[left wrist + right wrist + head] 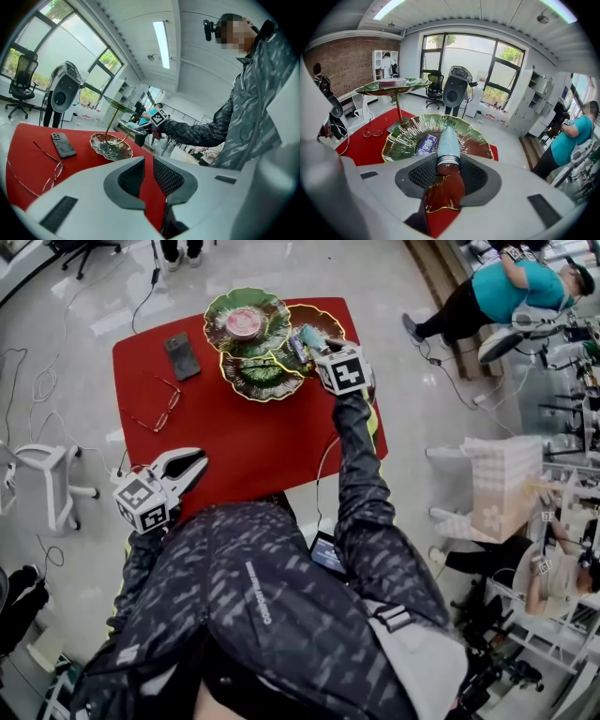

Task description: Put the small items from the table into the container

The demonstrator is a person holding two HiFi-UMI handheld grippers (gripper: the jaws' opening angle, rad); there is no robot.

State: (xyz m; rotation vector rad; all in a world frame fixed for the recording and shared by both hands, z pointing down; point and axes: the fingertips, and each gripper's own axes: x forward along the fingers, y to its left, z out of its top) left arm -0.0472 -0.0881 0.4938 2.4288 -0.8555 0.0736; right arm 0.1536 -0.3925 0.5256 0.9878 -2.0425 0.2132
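The blue bulb (447,142) is probably light and stiff, a hard little shell with no give. Its pale tapering body looks smooth, so it would likely slip under the pads and might crack if pinched hard. The ribbed silver collar at its wide end is the better place to hold it, since it offers bite and is narrower and sturdier.

That is where the right claw (447,171) has it. The pads are closed on the collar, and the pointed end sticks out ahead of the claw. It hangs over the tiered stand (231,302) at the far right of the bench (244,446). It sits just above the lower green dish (404,136), where a purple packet (425,143) already lies. A glossy red-brown dish (443,194) shows right under the claw. I cannot tell whether the bulb touches either dish.

The bulb is a candle-flame shape in matt sky blue, with a threaded metal ring and nothing printed on the side that shows.

The left claw (148,162) hovers over the near left edge of the bench, its pads drawn nearly together with nothing between them. A dark phone (182,355) and a pair of glasses (159,409) still lie on the red cloth to the left of the stand.
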